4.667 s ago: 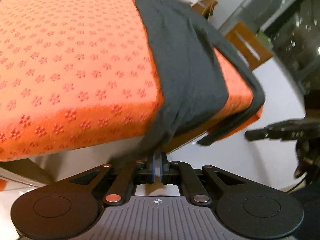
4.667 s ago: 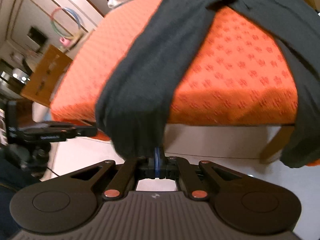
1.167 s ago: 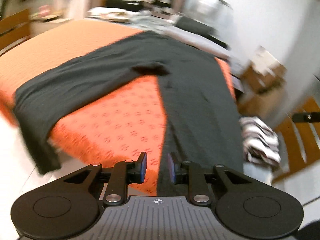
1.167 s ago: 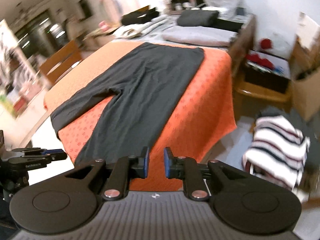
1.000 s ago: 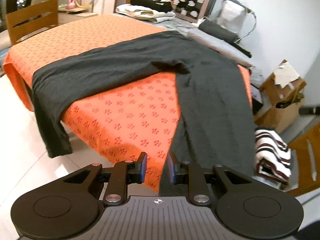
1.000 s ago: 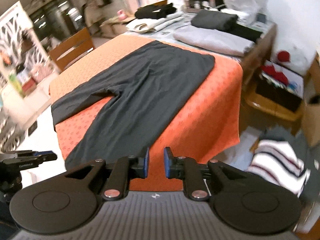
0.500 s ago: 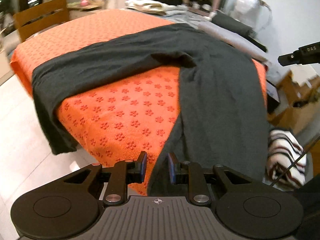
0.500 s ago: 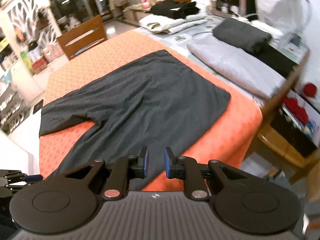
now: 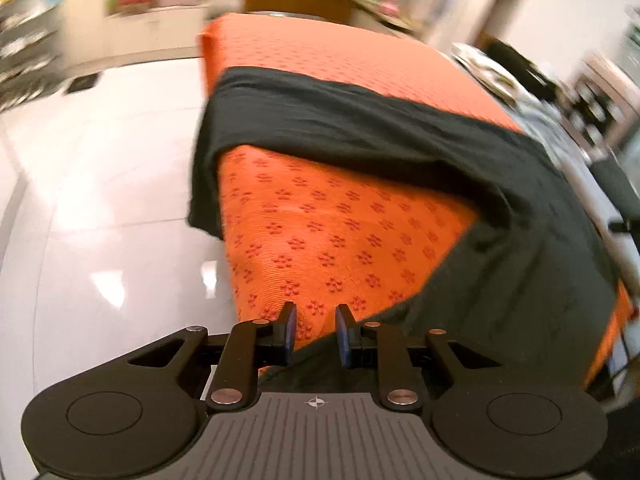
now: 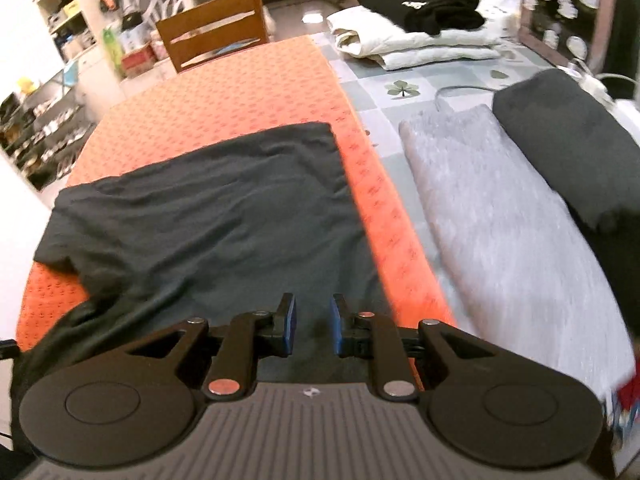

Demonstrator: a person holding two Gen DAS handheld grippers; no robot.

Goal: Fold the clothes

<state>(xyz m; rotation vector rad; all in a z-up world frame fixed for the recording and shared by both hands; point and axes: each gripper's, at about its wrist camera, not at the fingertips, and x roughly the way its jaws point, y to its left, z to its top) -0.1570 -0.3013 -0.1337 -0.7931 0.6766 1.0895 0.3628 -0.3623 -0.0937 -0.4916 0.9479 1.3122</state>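
Observation:
A pair of black trousers lies spread on a table under an orange flower-patterned cloth. One leg crosses the far part, and its end hangs over the left edge. The other leg runs down to my left gripper, which is open just over the table's near edge, with cloth passing under its right finger. In the right wrist view, my right gripper hovers open over the trousers' wide waist part, near the right border of the orange cloth. Neither gripper holds anything.
A folded grey cloth and a dark folded garment lie right of the orange cloth. White and black folded clothes sit at the far end. A wooden chair stands behind the table. Glossy white floor lies to its left.
Both grippers, earlier shut on the trouser legs, now stand open. The left view has rolled towards the table's left corner. The right gripper has swept forward over the waist end.

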